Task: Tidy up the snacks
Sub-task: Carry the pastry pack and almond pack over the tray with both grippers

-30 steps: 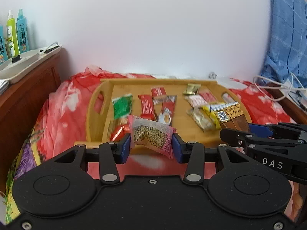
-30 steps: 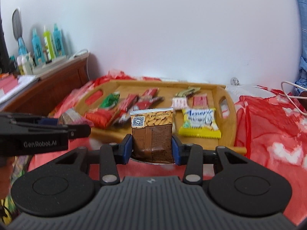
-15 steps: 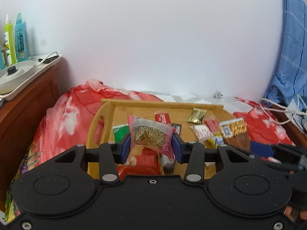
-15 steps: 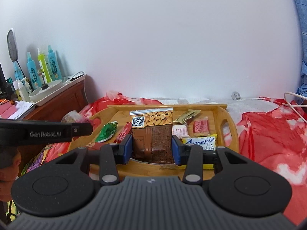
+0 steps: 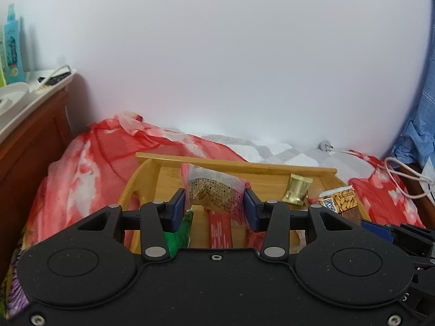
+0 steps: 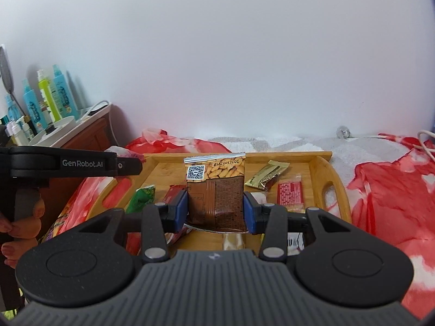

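Observation:
My left gripper (image 5: pixel 214 208) is shut on a pink clear-wrapped snack (image 5: pixel 214 193) and holds it over the wooden tray (image 5: pixel 152 179). My right gripper (image 6: pixel 216 208) is shut on a brown almond snack packet (image 6: pixel 216 190), upright above the tray (image 6: pixel 334 184). That packet also shows at the right in the left wrist view (image 5: pixel 341 201). In the tray lie a green packet (image 6: pixel 141 197), red bars (image 5: pixel 220 231), a gold packet (image 6: pixel 267 178) and a red-printed clear packet (image 6: pixel 289 193). The left gripper body shows at the left in the right wrist view (image 6: pixel 73 164).
The tray rests on a red and white bedcover (image 6: pixel 388 190). A wooden cabinet (image 5: pixel 30 135) with bottles (image 6: pixel 46 100) and a white tray stands at the left. A white cable (image 5: pixel 402 174) and blue cloth (image 5: pixel 424 125) are at the right. A white wall is behind.
Both grippers have moved forward over the tray with their snacks still held, and tilted upward. The near tray edge has passed under the gripper bodies.

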